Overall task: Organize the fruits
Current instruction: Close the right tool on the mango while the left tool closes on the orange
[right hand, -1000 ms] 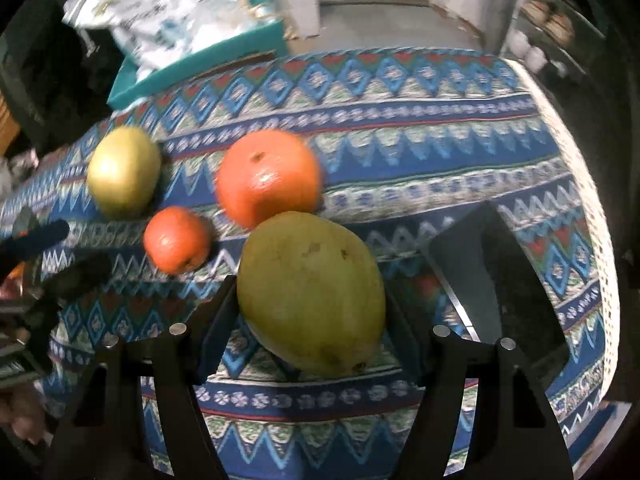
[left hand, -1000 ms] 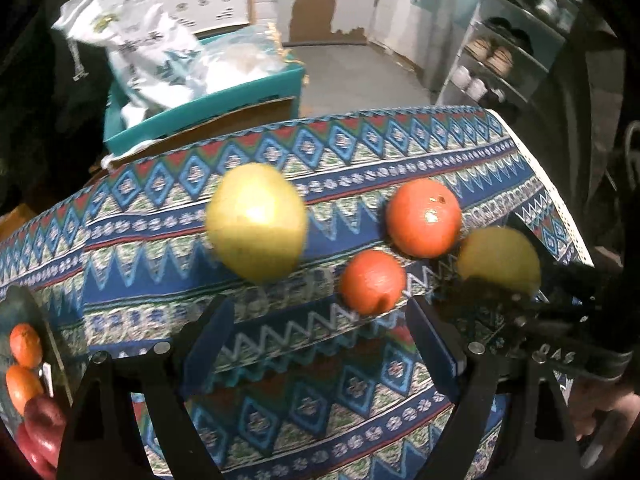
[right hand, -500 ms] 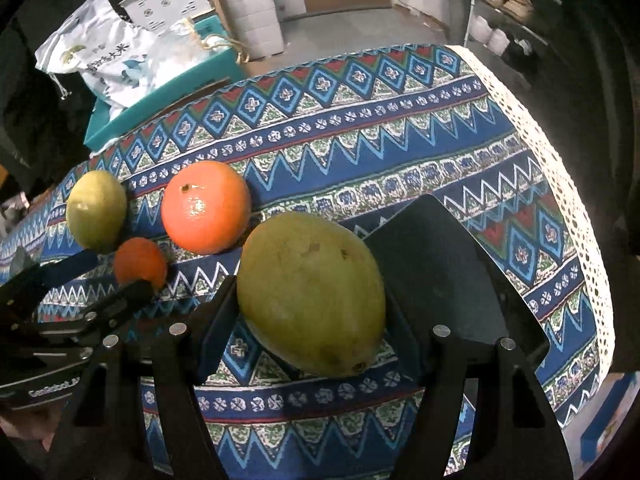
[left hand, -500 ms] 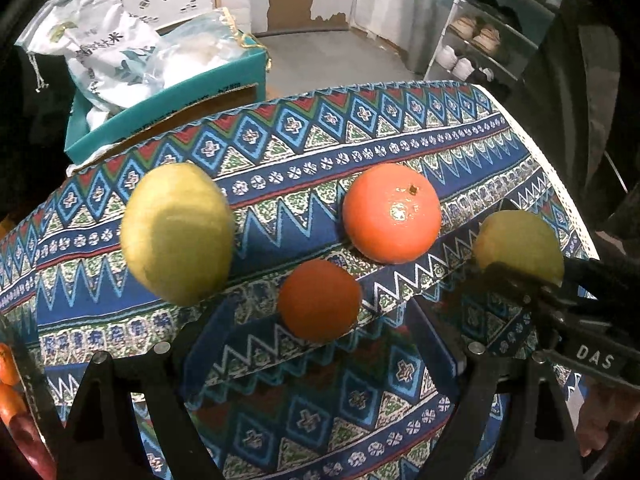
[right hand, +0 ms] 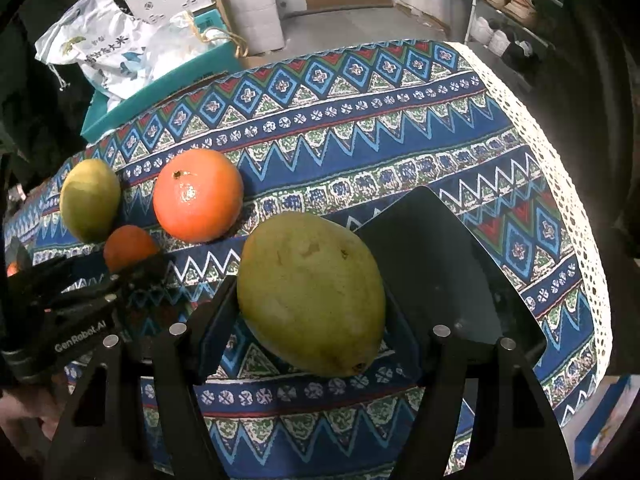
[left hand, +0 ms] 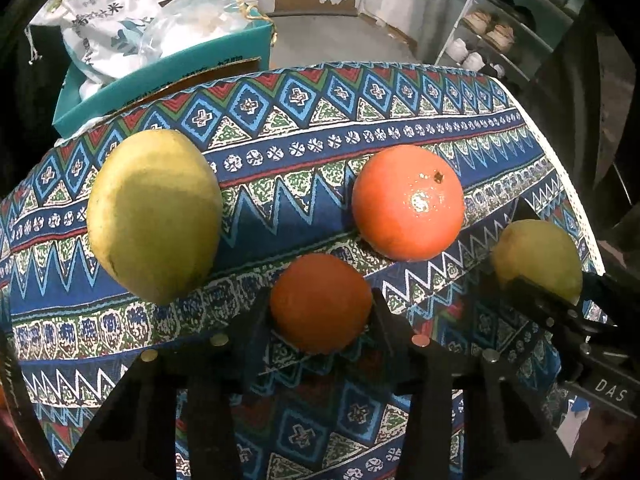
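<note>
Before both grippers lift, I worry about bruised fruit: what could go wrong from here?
The left gripper, its jaws just closed, pinches the small orange low; it might squirt out toward the big orange. The right gripper holds a heavy mango that may slip or tilt.

The patterned table lies bare toward its far edge and lace-trimmed right edge (teal box beyond), while the big orange and green mango crowd the left.

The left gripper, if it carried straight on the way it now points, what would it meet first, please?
The left gripper, its jaws just closed, already has the small orange between its fingers. Pointing steeply down, it would probably press that fruit onto the patterned tablecloth underneath. The big orange lies further off, likely beyond that line.
</note>
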Motion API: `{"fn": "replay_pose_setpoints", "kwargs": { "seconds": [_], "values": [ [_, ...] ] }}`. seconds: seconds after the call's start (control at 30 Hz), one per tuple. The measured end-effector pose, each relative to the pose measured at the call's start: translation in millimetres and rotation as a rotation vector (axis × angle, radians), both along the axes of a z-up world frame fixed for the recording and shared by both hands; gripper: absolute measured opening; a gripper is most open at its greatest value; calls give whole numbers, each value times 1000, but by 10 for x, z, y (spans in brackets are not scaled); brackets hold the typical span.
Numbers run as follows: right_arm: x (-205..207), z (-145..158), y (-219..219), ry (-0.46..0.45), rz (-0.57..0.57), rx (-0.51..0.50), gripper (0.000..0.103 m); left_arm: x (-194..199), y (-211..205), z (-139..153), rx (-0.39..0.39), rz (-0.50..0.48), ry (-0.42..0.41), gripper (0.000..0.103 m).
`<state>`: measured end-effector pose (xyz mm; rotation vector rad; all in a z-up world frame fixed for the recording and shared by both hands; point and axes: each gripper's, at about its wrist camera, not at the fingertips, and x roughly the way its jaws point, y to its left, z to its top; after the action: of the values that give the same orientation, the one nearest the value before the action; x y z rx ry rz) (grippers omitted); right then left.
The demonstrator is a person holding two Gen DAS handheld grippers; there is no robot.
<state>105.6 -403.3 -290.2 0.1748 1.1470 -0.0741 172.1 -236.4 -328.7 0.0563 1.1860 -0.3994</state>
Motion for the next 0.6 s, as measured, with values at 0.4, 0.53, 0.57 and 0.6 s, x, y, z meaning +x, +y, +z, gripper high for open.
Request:
{"fn": "replay_pose_setpoints", "kwargs": {
  "seconds": [0.4, 0.53, 0.57, 0.6],
  "values": [
    [-41, 267, 59, -50, 20, -37, 70, -140, 144, 402, -16, 19, -77, 46],
    [-72, 421, 99, -80, 26, -44, 70, -188, 175, 587, -29, 29, -100, 46],
    [-75, 450, 111, -85, 26, -46, 70, -202, 176, 624, -29, 29, -107, 46],
    [-80, 485, 118, -91, 25, -47, 70, -230, 194, 686, -31, 27, -119, 46]
  ]
}}
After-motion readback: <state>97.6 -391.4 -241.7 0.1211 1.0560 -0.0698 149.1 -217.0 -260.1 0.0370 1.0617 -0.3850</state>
